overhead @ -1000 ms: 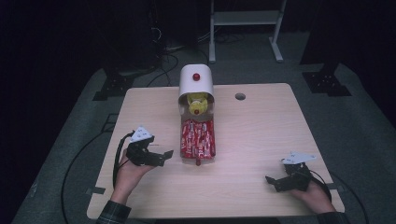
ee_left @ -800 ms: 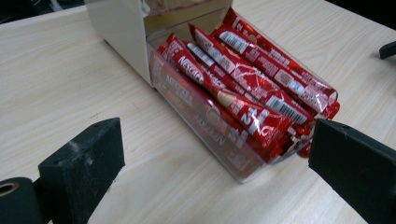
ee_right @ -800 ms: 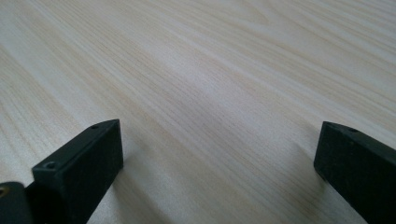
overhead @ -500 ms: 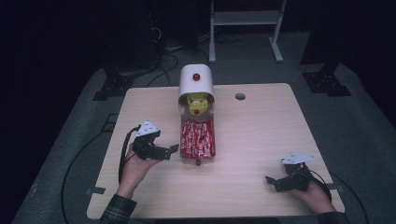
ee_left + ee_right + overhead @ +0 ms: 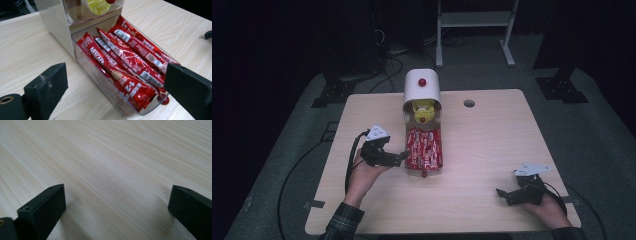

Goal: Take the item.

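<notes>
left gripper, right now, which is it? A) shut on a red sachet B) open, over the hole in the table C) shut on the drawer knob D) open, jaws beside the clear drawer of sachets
D: the left gripper has its jaws spread wide and empty, aimed at the clear drawer filled with red sachets.

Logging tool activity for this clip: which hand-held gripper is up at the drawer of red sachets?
The left hand-held gripper, jaws open beside the clear drawer. The right hand-held gripper rests near the table's front corner.
</notes>
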Demonstrator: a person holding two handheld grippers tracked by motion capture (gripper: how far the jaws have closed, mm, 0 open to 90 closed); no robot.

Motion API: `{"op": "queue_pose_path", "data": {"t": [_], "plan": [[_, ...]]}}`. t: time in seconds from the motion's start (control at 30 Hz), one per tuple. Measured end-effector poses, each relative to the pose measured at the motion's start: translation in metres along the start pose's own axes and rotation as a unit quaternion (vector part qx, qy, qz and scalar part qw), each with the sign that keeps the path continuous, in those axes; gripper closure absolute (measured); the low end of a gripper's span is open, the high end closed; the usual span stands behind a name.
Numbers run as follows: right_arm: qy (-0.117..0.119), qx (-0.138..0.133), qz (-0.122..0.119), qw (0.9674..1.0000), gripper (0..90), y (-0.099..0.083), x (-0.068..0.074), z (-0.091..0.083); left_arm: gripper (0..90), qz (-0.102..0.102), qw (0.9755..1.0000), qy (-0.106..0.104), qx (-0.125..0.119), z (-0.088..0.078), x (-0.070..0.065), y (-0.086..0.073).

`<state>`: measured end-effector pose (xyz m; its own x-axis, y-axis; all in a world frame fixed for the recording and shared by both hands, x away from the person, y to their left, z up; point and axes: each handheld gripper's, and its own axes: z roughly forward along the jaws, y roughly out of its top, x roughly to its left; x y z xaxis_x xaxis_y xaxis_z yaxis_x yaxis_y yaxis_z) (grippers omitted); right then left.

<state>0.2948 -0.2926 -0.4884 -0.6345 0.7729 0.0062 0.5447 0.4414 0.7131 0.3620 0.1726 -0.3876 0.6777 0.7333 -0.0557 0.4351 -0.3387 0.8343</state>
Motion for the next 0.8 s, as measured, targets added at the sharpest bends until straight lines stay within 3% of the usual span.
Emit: {"op": "queue_pose_path", "data": {"t": [0.37,0.8], "plan": [[0.000,0.000,0.000,1.0000,0.3,0.000,0.000,0.000,7.6,0.013,0.9997,-0.018,0.003,0.016,-0.008,0.014],[0.000,0.000,0.001,1.0000,0.3,0.000,0.000,0.000,12.7,0.015,0.9995,-0.027,0.003,0.035,-0.012,0.023]]}}
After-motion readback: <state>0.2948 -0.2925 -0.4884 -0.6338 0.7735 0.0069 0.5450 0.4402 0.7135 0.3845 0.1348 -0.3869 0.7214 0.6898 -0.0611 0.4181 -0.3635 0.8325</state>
